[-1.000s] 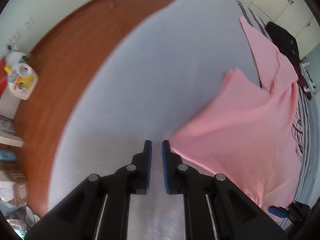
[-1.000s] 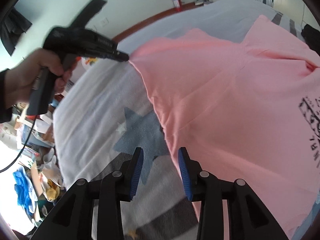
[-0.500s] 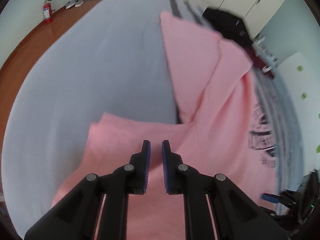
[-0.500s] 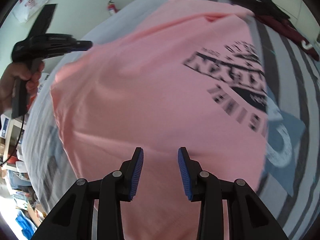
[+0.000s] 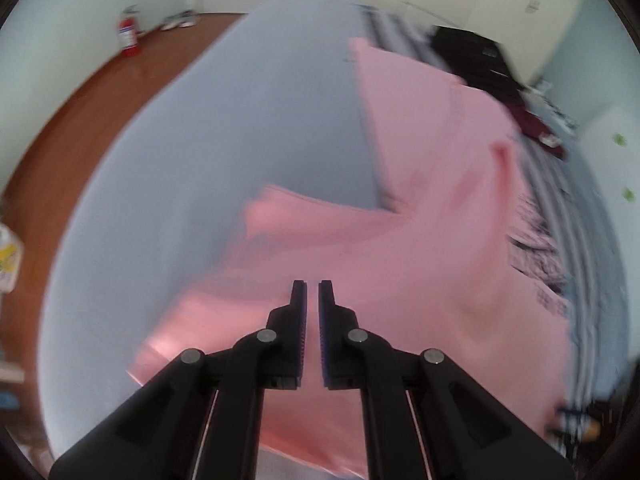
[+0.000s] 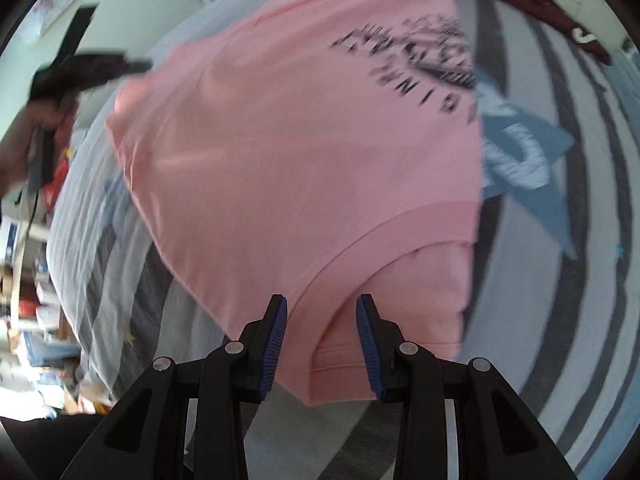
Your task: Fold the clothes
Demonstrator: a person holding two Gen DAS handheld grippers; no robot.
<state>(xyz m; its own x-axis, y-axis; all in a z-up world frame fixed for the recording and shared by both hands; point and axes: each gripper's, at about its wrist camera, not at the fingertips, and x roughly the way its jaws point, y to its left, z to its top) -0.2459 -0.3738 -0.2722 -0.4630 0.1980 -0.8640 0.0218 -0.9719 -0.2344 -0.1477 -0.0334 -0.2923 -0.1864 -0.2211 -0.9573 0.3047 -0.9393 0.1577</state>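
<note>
The left gripper [image 5: 312,286] had its jaws drawn to a narrow slit; whether cloth was pinched there could not be told, since blur hid the tips. The right gripper [image 6: 321,312] stood wide, jaws parted and empty, straddling the ribbed collar [image 6: 384,236] of the pink shirt [image 6: 288,152] without closing on it, a stance judged to prepare a grasp at the neckline. The shirt lay on the bed [image 5: 248,128], print side up, one sleeve [image 5: 316,212] spread onto the plain grey sheet. Only the right wrist view showed the black lettering [image 6: 420,60], the striped cover with its blue star [image 6: 520,152] and the person's left hand [image 6: 24,148] on its handle (seen from outside). Only the left wrist view showed the sleeve, the wooden floor [image 5: 80,120] and a red fire extinguisher [image 5: 128,36]. Dark garments [image 5: 480,56] lay beyond the shirt.
</note>
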